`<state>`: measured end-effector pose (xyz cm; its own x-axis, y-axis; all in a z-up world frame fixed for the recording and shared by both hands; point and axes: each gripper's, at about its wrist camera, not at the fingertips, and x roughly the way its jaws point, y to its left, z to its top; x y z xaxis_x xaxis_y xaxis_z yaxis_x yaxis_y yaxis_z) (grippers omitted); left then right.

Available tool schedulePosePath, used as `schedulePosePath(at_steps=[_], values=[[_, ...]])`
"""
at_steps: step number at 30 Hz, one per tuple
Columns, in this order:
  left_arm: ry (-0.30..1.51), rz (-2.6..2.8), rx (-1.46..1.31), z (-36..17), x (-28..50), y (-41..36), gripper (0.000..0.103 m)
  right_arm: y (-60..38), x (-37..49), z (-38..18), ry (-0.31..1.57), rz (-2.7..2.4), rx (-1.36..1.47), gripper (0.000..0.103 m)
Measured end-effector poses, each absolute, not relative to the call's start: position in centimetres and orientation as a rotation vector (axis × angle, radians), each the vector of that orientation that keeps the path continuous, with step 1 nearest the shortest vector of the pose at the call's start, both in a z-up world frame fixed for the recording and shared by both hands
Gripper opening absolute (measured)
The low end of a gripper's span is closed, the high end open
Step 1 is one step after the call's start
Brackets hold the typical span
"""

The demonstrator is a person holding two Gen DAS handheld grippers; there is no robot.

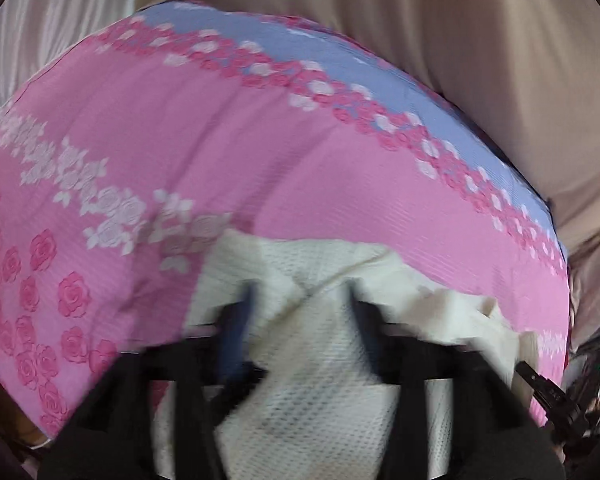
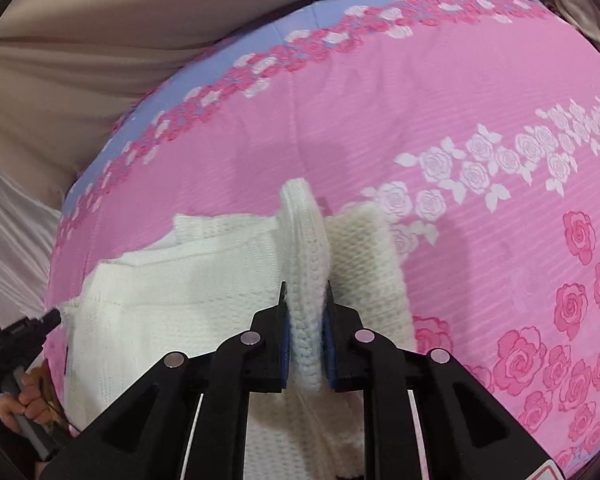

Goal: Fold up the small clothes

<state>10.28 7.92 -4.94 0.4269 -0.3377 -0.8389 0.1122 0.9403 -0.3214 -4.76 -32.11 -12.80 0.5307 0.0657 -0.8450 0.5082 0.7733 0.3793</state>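
A small white knitted garment [image 2: 172, 300] lies on a pink bed cover with a rose print [image 2: 440, 100]. My right gripper [image 2: 306, 300] is shut on a ribbed edge of the garment [image 2: 304, 248] and holds that edge upright above the rest. In the left wrist view the garment [image 1: 308, 380] lies under and between my left gripper's fingers [image 1: 300, 304], which stand wide apart over the knit. That view is blurred by motion. The left gripper's black body shows at the left edge of the right wrist view [image 2: 4, 340].
The bed cover [image 1: 220, 140] has a lilac border band [image 1: 300, 44] along its far edge. Beige curtain fabric [image 1: 460, 40] hangs behind the bed. The right gripper's black tip shows at the right in the left wrist view [image 1: 548, 392].
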Motion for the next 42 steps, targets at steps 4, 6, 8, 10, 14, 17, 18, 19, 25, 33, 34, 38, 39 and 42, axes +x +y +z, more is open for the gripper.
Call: schedulePosePath(at_steps=[4,6,8,10,14,17,18,19,25,33,34,38,39,42], values=[[1.175,-0.316,-0.186,-7.4,11.9,5.2,0.076,-31.7,-4.7,-12.6,0.981,-0.297,0.671,0.03],[1.26,-0.282,-0.176,-9.6,13.0,4.3,0.071,-31.9,-4.8,-12.8,0.976,-0.296,0.705,0.035],[1.237,-0.262,-0.156,-9.8,12.9,3.9,0.057,-32.1,-4.6,-13.2,0.983,-0.305,0.725,0.036],[1.259,-0.349,-0.163,-9.3,12.6,3.4,0.006,-32.3,-4.6,-13.4,0.984,-0.308,0.747,0.036],[1.101,-0.345,-0.237,-3.7,10.6,6.4,0.006,-32.2,-5.4,-11.2,0.904,-0.271,0.784,0.011],[1.09,-0.274,-0.291,-2.9,10.8,9.6,0.006,-31.8,-6.6,-7.1,0.756,-0.217,0.781,0.01],[1.098,-0.247,-0.261,-3.7,11.4,9.9,0.006,-31.7,-6.4,-6.6,0.747,-0.221,0.759,0.01],[1.112,-0.198,-0.207,-5.4,11.9,9.9,0.006,-31.7,-5.7,-7.0,0.769,-0.222,0.74,0.01],[1.152,-0.176,-0.07,-8.8,12.6,7.2,0.01,-32.4,-2.3,-14.1,0.974,-0.301,0.675,0.009],[1.078,-0.261,-0.133,-2.6,5.7,5.6,0.05,-23.6,-4.3,-5.6,0.914,-0.192,0.455,0.023],[1.119,-0.306,-0.117,-3.5,5.0,4.0,0.051,-20.9,-3.4,-6.1,0.954,-0.079,0.46,0.023],[1.258,-0.303,0.005,-8.2,4.2,1.7,0.051,-12.9,-0.8,-9.7,1.091,0.178,0.351,0.011],[1.263,-0.271,0.011,-8.7,4.3,2.6,0.05,-12.8,-0.9,-10.6,1.121,0.157,0.309,0.01],[1.269,-0.164,-0.085,-9.5,4.8,8.1,0.048,-19.2,-4.0,-12.4,1.141,-0.071,0.388,0.008]])
